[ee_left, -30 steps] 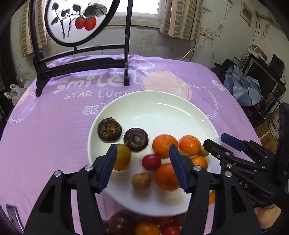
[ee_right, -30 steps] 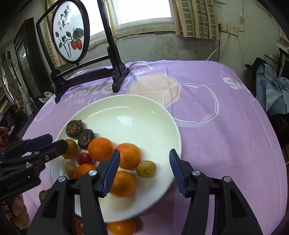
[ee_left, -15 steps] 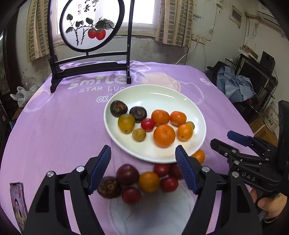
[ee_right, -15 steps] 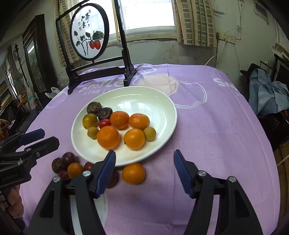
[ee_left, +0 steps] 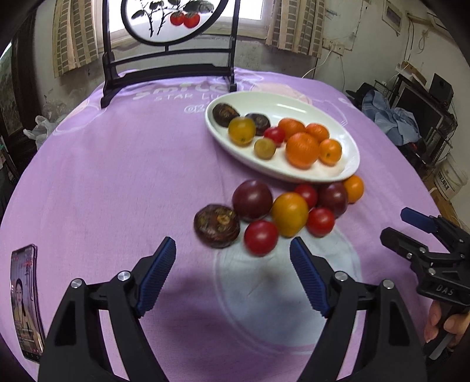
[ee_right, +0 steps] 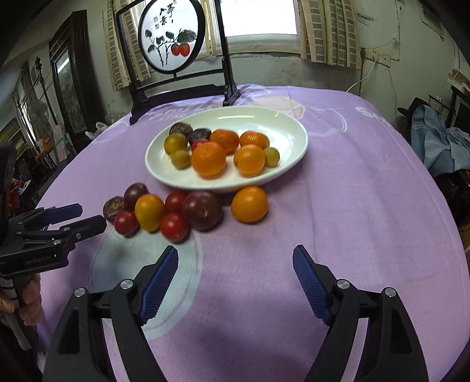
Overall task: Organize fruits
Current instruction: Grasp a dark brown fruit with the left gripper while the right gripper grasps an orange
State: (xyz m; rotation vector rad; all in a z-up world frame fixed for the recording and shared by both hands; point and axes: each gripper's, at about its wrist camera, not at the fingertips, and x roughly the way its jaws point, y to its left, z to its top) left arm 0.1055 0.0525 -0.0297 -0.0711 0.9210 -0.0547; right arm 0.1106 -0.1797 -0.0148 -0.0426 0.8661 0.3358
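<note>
Both the left gripper point(ee_left: 232, 273) and right gripper point(ee_right: 235, 279), jaws just widened and holding nothing, hover over purple cloth point(ee_right: 352, 205), with loose fruits point(ee_left: 289, 214) just ahead and the white plate point(ee_right: 293, 164) beyond.

window point(ee_right: 261, 26) lit | curtains point(ee_right: 329, 32) | dark cabinet point(ee_right: 69, 79) | worn wall point(ee_right: 279, 72)

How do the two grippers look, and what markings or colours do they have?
Both are the same design: black angular frames with silver bolts and two fingers, each faced with a ribbed blue pad. The left gripper and the right gripper differ in no visible way. White lettering is printed on each body, too small to read surely. A bare hand holds a handle; no sleeve or cable shows.
</note>
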